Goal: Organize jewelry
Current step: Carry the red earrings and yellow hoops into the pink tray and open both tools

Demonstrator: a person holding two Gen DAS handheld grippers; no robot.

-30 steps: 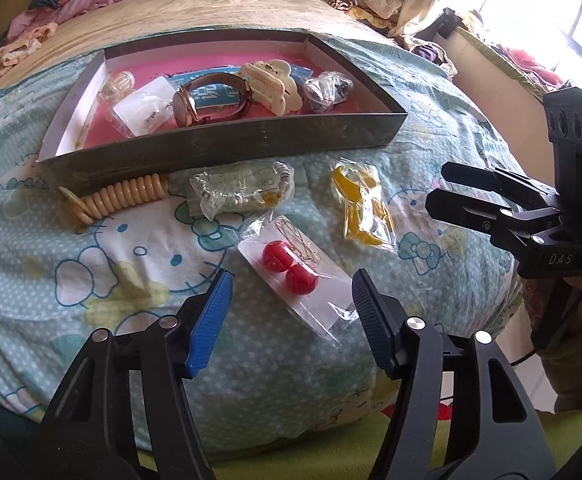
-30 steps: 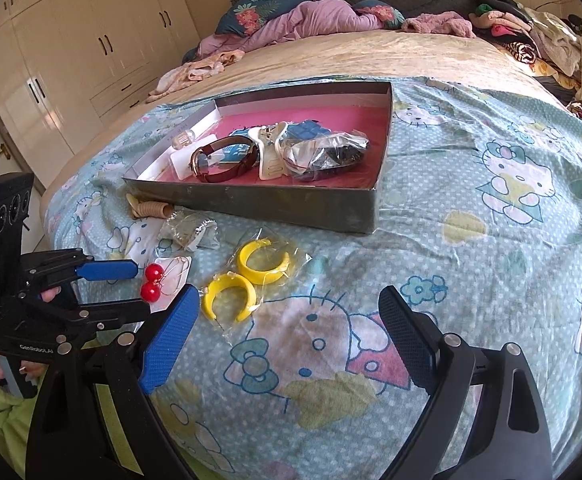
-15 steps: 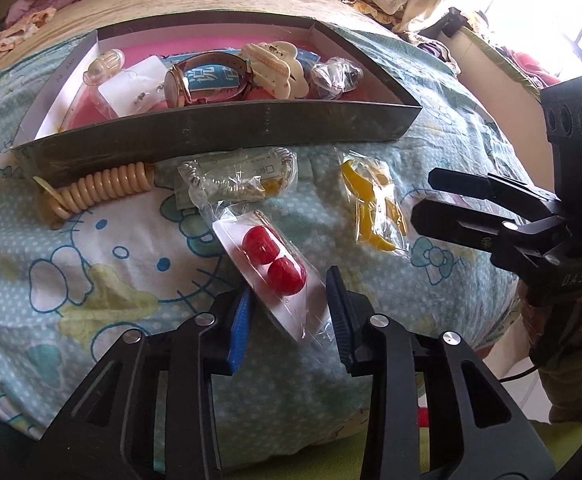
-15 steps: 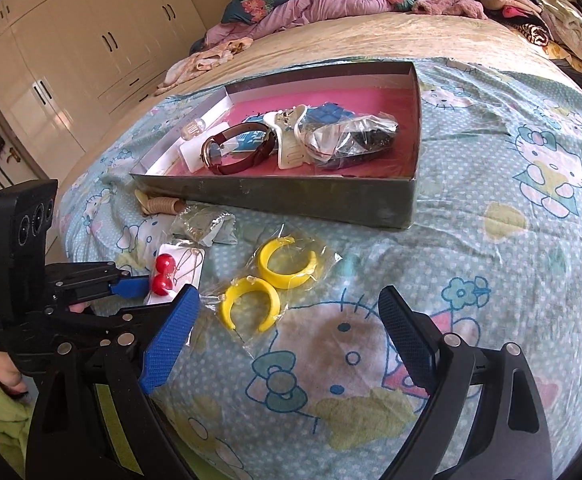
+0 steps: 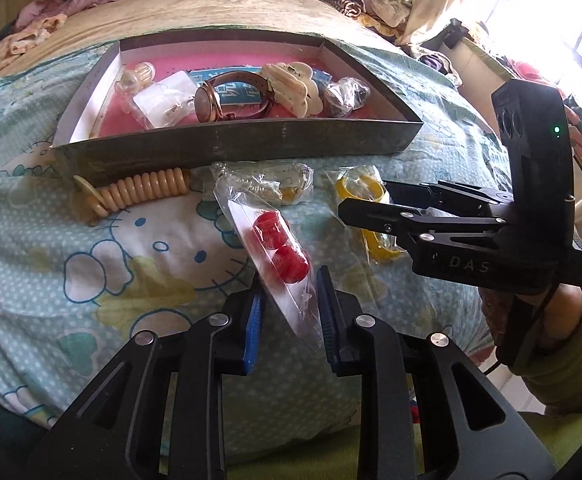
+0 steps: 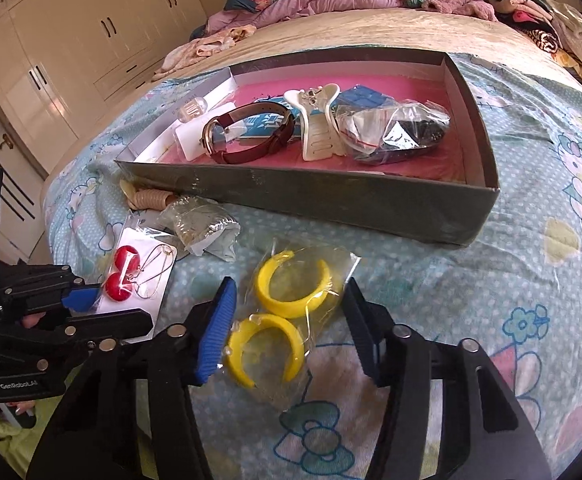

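On the bed's cartoon-print sheet [image 6: 531, 264], your left tool [image 5: 289, 300] has just been closing on the packet of red ball earrings [image 5: 279, 248], pinching its near edge so the card tilts up off the sheet. Your right tool [image 6: 291, 320] has just been narrowing around the bag of yellow hoop earrings [image 6: 287, 312]; the bag lies flat between the blue pads, and you cannot tell whether they press it. Behind both sits the open box [image 6: 331, 200] holding a watch [image 6: 247, 136].
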